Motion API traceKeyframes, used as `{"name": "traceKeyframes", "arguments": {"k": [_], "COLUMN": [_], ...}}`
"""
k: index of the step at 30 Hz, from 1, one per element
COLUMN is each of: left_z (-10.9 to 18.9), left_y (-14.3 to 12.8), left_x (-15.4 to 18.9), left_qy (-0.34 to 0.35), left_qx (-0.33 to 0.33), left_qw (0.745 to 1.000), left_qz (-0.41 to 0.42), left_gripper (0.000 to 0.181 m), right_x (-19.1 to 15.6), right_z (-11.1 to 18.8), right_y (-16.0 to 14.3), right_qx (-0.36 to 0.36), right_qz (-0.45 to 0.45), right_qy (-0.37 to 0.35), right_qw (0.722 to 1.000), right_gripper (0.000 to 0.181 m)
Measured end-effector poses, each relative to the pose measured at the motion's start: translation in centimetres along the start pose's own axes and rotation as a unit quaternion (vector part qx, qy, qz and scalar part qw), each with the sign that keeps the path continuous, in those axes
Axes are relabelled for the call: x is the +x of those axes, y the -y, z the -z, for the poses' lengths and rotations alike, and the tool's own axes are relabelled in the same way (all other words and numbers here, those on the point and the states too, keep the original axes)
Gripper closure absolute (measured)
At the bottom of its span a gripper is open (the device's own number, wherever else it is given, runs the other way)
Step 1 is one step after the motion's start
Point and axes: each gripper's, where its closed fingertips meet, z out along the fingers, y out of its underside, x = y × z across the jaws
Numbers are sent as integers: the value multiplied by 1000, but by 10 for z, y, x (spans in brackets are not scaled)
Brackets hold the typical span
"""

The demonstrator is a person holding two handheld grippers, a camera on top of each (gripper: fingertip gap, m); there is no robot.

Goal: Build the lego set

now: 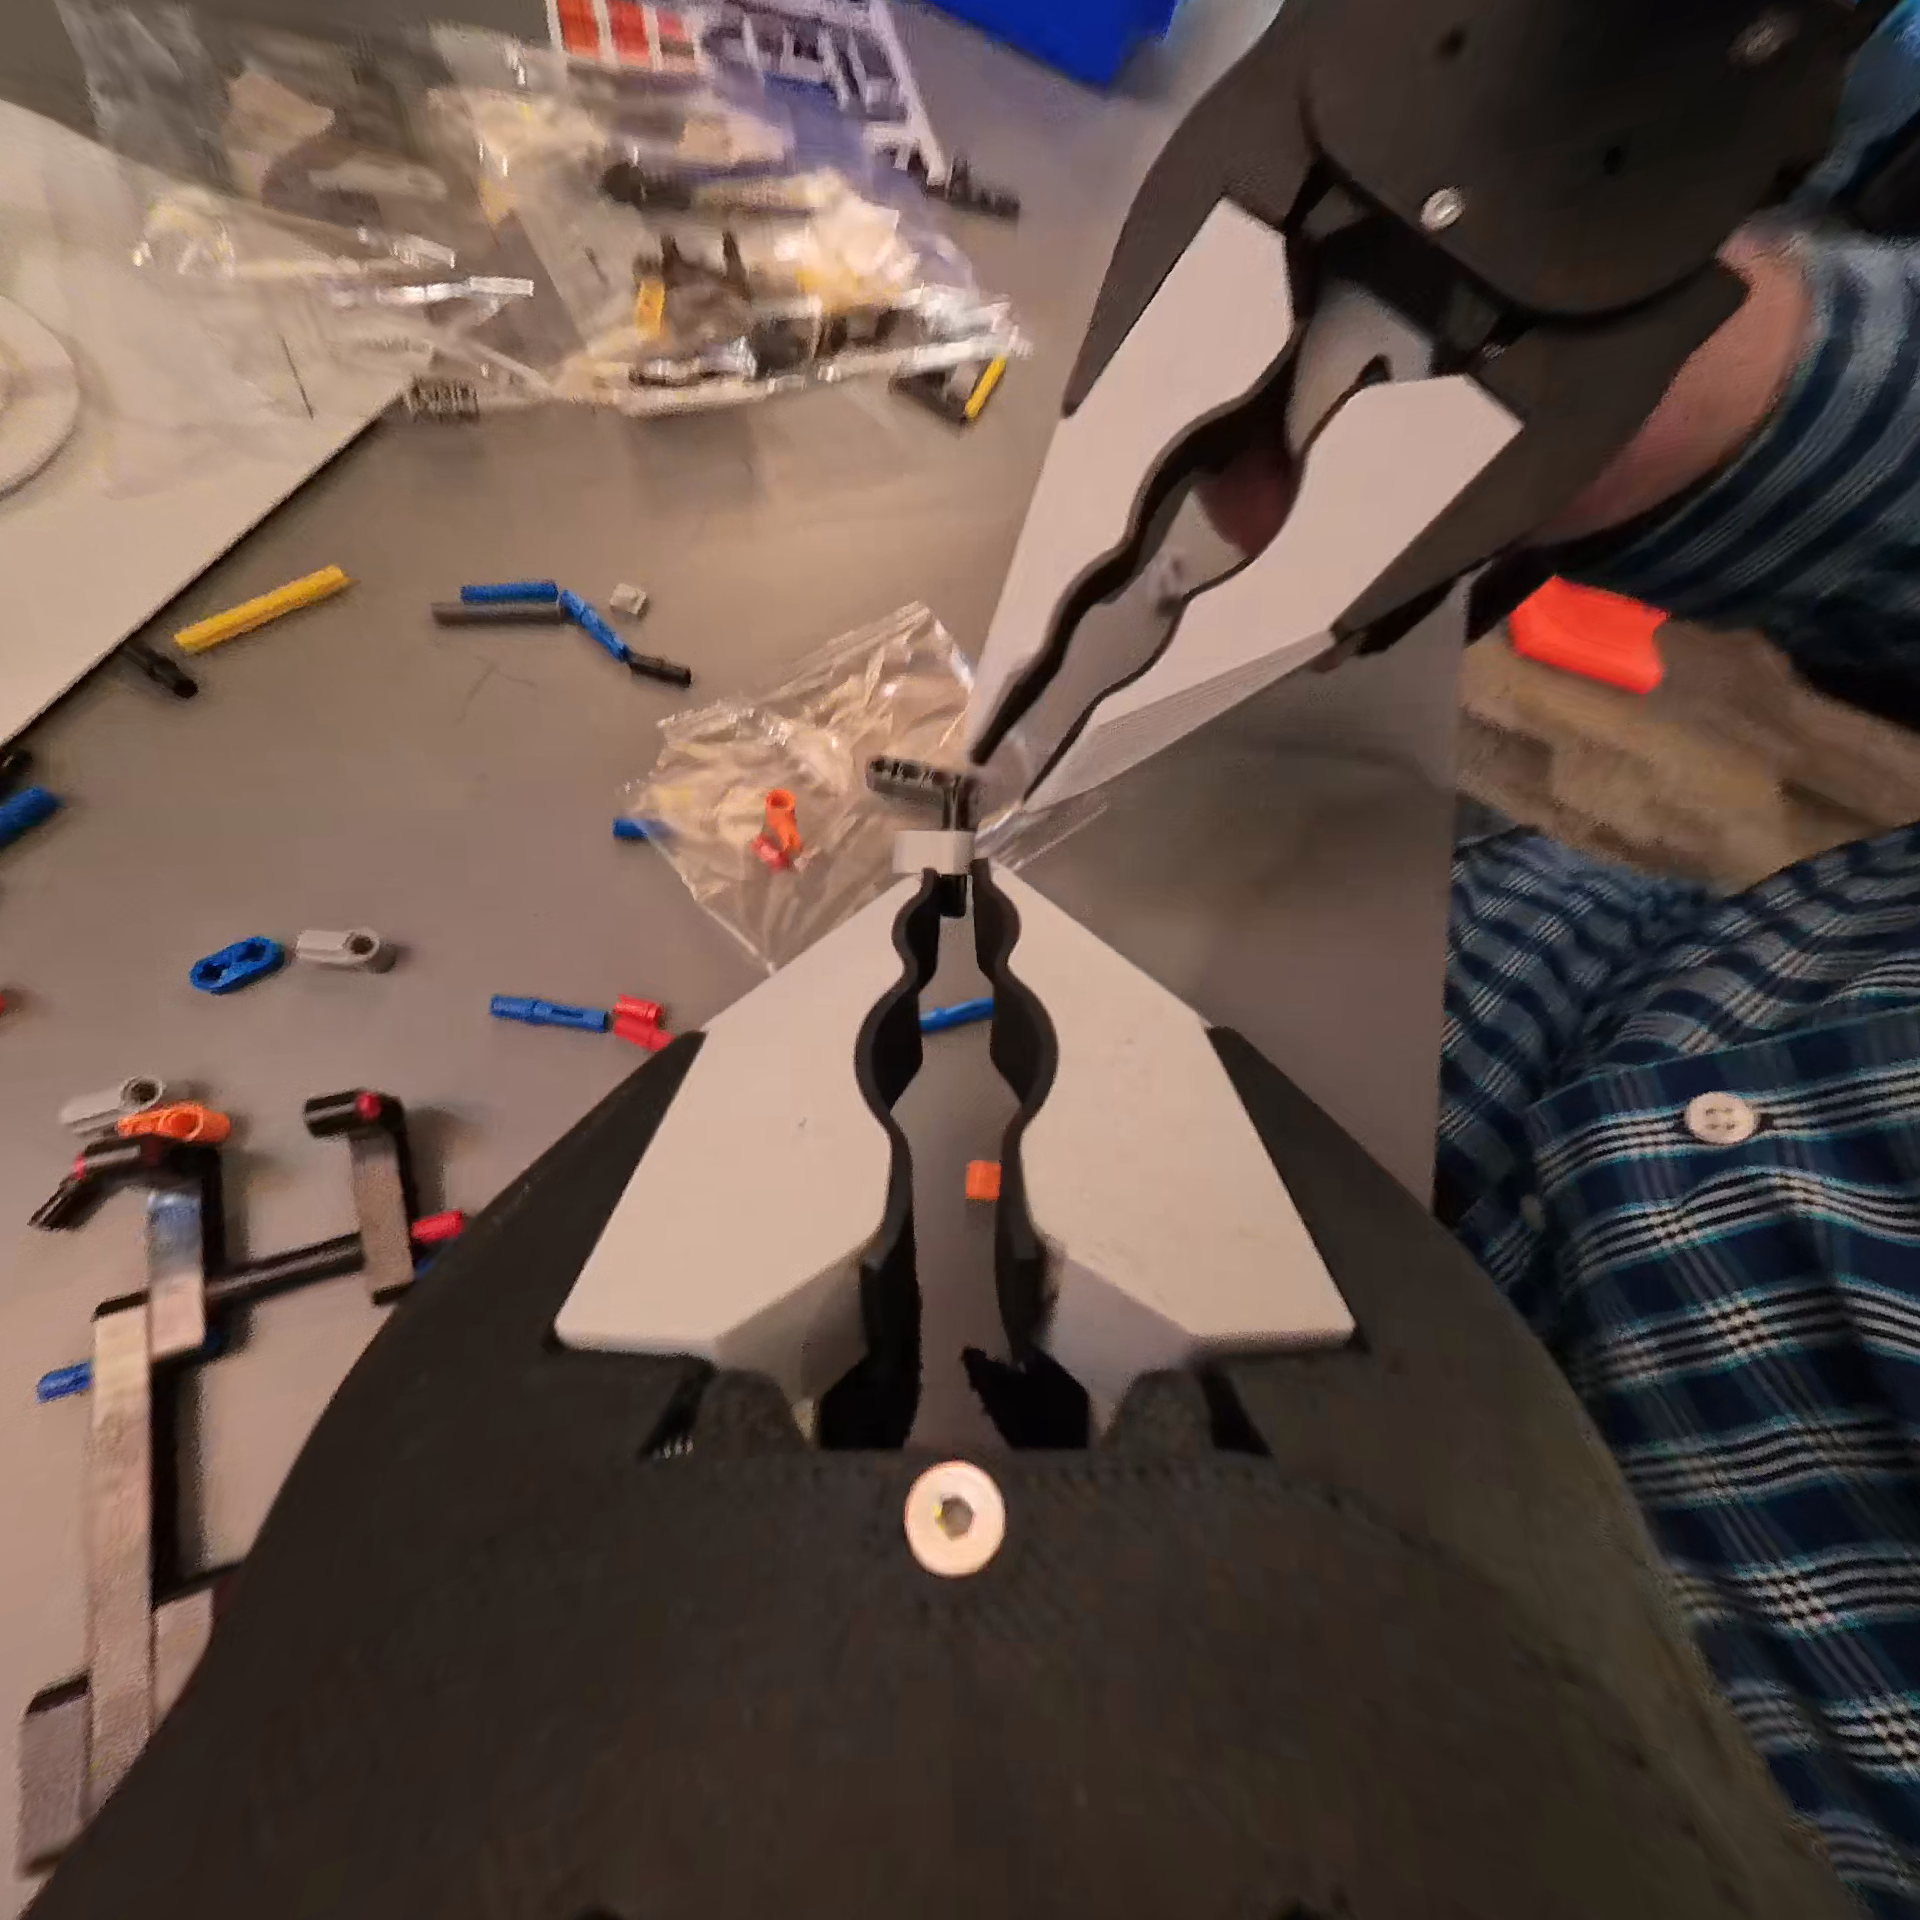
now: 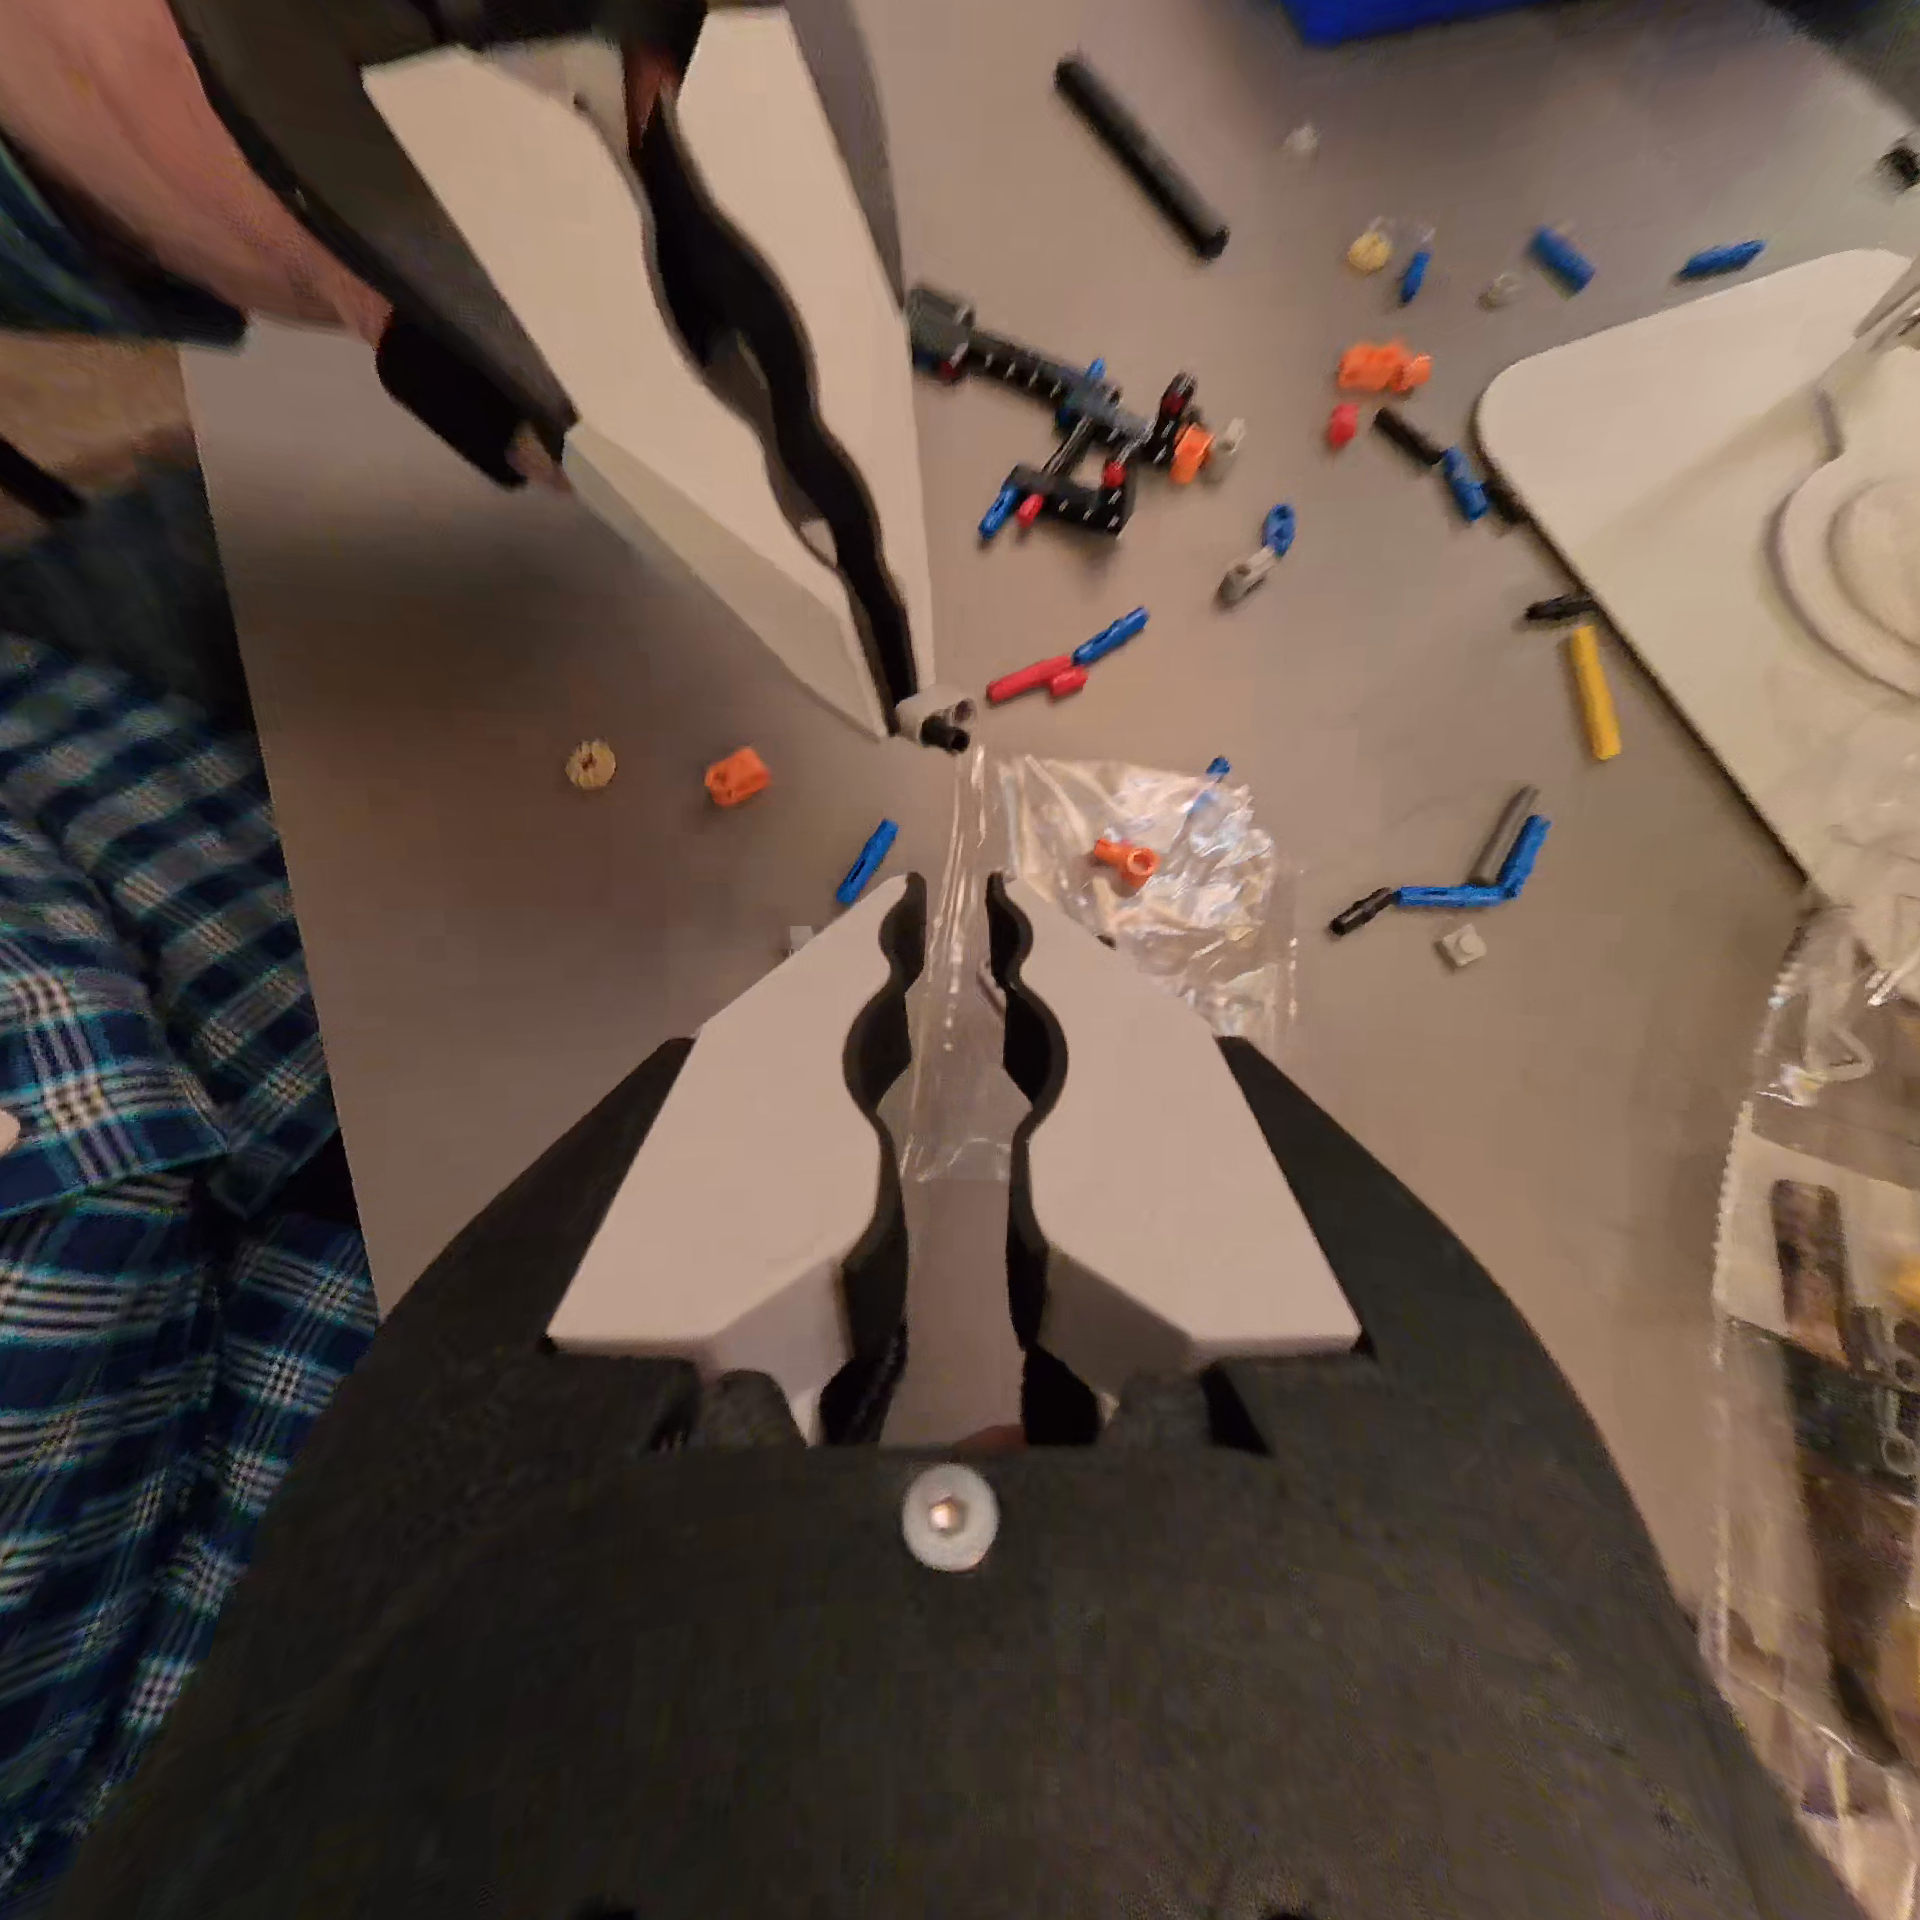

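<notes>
Left wrist view shows the left claw (image 1: 948,883) narrowed on a small light grey connector with a black pin (image 1: 933,854), pinched at the very fingertips above the grey desk (image 1: 395,810). The right claw (image 1: 992,774) comes in from the upper right and meets it tip to tip; a small dark piece (image 1: 906,774) sits at its tips, and a strip of clear plastic (image 1: 1039,821) trails from them. Whether that dark piece is gripped or only touching, I cannot tell.

In the right wrist view the right claw (image 2: 954,894) stands narrow but not fully closed, with the neck of a clear plastic bag (image 2: 1143,873) running up between its fingers; the bag's body lies on the desk just beyond, holding an orange piece (image 2: 1127,860). The left claw (image 2: 914,717) reaches down from the upper left, holding the grey connector (image 2: 935,719).

Loose parts are scattered over the desk: blue pins, red pins (image 2: 1039,677), an orange brick (image 2: 738,775), a tan round piece (image 2: 591,765), a yellow axle (image 2: 1595,691) and a long black axle (image 2: 1141,158). A partly built black assembly (image 2: 1081,457) lies farther off. Larger clear bags of parts (image 1: 727,291) lie at the far side beside a white board (image 2: 1662,499). A person's blue plaid sleeve (image 1: 1714,1299) fills the near edge
</notes>
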Motion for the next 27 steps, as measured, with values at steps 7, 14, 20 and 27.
{"name": "traceKeyframes", "arguments": {"k": [7,14,20,27], "left_z": [27,56,70,78], "left_y": [52,76,84,90], "left_x": [25,48,68,74], "left_qy": [-153,-305,-409,-469], "left_qx": [170,248,271,286], "left_qw": [970,911,861,822], "left_qz": [77,121,136,147], "left_gripper": [178,178,178,178], "right_x": [4,-13,-40,-53], "right_z": [28,48,63,75], "right_y": [50,83,96,106], "right_qx": [134,207,244,283], "right_qz": [-32,-5,20,-4], "right_qy": [31,128,246,334], "right_qw": [990,970,938,899], "right_gripper": [165,169,169,172]}}
